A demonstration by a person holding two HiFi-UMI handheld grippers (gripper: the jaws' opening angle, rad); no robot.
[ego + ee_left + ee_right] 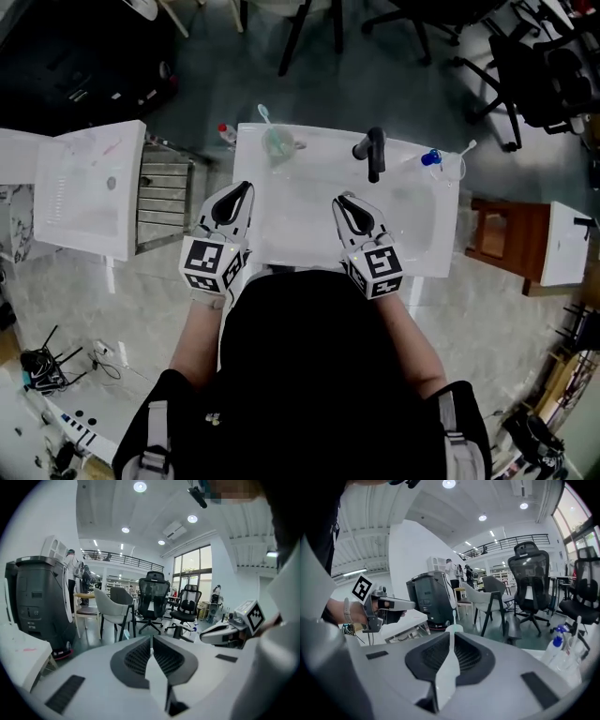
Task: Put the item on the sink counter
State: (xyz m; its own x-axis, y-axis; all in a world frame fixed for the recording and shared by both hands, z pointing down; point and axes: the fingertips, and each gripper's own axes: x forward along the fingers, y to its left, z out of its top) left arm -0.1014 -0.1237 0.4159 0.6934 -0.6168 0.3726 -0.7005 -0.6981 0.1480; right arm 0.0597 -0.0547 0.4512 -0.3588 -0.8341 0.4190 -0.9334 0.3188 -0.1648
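The white sink counter (281, 239) lies straight below me, with a black faucet (373, 152) at its back. At the back left stands a clear cup holding a toothbrush (275, 142). At the back right I see a blue-capped bottle (430, 158), also in the right gripper view (555, 649). My left gripper (241, 187) hovers over the counter's near left edge, its jaws together on nothing (151, 639). My right gripper (344, 199) is over the basin's near side, shut and empty too (451, 637). Neither touches any item.
A second white unit (89, 187) and a metal rack (167, 197) stand left of the sink. A wooden stool (506, 239) is on the right. Office chairs (544, 66) stand beyond the counter, and a dark machine (431, 597) is at the far left.
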